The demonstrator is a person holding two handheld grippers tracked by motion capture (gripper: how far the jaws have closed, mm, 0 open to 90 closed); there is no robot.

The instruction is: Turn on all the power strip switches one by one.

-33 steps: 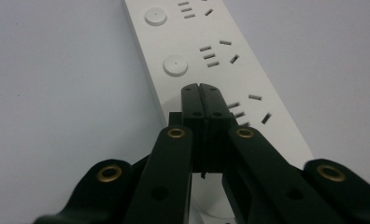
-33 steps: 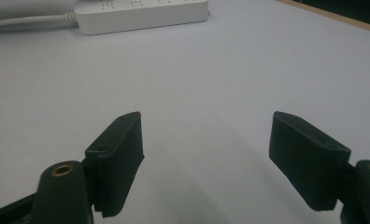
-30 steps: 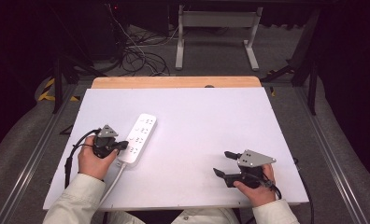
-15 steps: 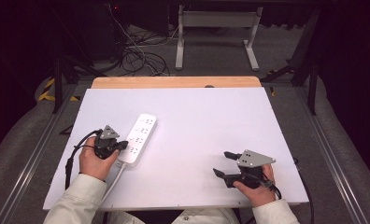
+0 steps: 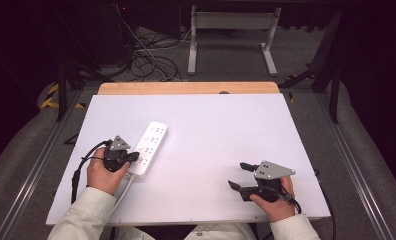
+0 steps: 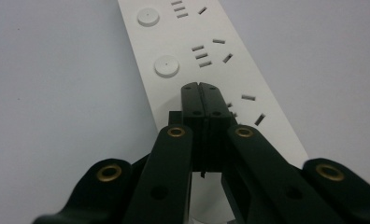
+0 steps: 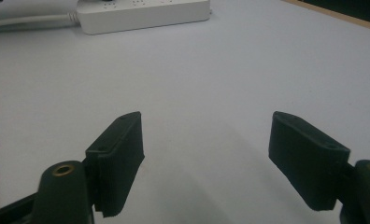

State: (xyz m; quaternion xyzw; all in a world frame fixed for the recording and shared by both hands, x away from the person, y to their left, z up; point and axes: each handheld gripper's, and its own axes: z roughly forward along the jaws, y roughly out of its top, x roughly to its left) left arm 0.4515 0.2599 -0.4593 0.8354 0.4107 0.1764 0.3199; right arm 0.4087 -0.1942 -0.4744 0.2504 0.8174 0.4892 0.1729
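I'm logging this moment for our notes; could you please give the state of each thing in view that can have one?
Left gripper: shut, empty, tips over the power strip.
Right gripper: open, empty, over bare table.
Power strip: flat on the table, sockets up, nothing plugged in; whether its cord is plugged in can't be told.

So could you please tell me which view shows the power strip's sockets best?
The left gripper view: the power strip lies close, its slots and round buttons sharp. The high view shows it whole but small; the right gripper view catches one far end.
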